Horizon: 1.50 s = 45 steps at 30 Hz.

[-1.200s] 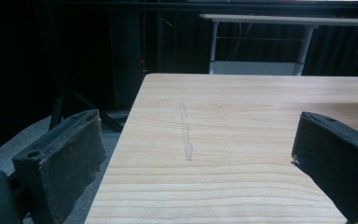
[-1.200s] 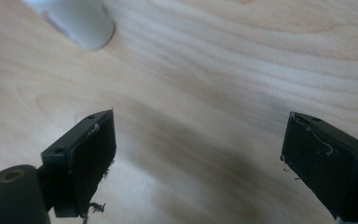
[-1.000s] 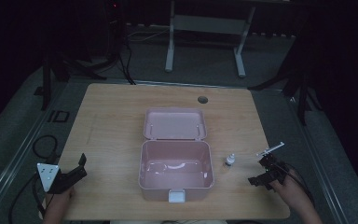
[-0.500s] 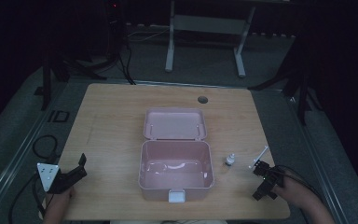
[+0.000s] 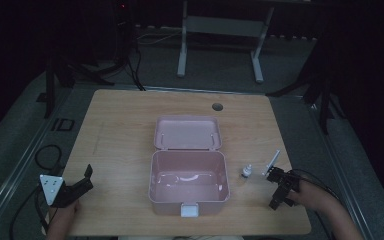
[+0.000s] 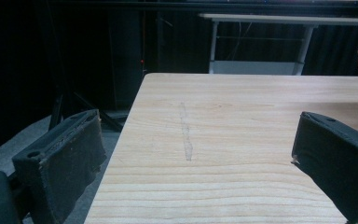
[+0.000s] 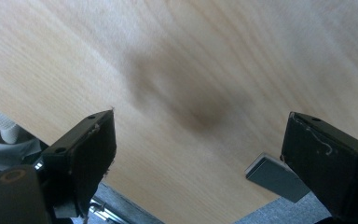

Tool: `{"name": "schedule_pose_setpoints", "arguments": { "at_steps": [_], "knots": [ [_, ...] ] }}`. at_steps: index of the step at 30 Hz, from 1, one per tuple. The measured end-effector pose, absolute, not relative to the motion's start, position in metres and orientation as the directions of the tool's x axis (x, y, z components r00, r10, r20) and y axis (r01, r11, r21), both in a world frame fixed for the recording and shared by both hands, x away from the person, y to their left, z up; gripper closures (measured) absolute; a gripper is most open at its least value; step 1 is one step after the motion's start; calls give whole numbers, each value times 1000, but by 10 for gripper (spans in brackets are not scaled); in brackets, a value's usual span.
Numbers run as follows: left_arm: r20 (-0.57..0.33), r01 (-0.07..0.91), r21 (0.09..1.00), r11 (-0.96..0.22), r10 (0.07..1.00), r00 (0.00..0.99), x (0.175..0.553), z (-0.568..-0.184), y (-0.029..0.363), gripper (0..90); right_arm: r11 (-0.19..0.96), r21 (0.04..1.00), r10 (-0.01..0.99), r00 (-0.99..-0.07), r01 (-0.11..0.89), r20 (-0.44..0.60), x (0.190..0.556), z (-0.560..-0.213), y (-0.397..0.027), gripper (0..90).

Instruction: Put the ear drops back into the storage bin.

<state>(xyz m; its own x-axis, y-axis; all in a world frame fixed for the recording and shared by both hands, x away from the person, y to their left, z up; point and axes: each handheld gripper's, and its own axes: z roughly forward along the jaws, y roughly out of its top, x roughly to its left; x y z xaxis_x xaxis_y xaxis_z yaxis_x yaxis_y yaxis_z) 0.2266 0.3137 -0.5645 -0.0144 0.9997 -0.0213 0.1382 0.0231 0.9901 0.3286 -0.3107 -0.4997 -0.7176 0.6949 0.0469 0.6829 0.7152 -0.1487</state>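
A pink box [image 5: 189, 184] sits open at the centre of the wooden table [image 5: 125, 130], its lid [image 5: 187, 133] laid back flat behind it. A small white bottle [image 5: 247, 171] stands just right of the box. The right gripper [image 5: 276, 201] hovers near the bottle at the table's near right edge, jaws wide and empty; the left gripper [image 5: 85, 179] rests at the near left corner, well apart from the box, jaws likewise wide and empty.
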Motion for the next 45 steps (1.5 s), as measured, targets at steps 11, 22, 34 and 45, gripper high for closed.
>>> {"name": "schedule_pose_setpoints", "arguments": {
  "at_steps": [11,22,34,45],
  "knots": [
    [-20,140,990,21,1000,-14,227,-564,314,24,731,-122,681,-729,672,67,349,-491,-295,100],
    [-19,142,990,21,1000,-10,227,-564,314,24,745,-70,667,-739,664,90,373,-477,-270,127],
    [-18,144,989,19,1000,-9,227,-564,314,24,769,-72,639,-763,635,100,388,-485,-241,128],
    [-16,145,989,17,1000,-6,227,-564,314,24,780,-83,625,-775,620,89,404,-496,-229,278]
  ]
}}
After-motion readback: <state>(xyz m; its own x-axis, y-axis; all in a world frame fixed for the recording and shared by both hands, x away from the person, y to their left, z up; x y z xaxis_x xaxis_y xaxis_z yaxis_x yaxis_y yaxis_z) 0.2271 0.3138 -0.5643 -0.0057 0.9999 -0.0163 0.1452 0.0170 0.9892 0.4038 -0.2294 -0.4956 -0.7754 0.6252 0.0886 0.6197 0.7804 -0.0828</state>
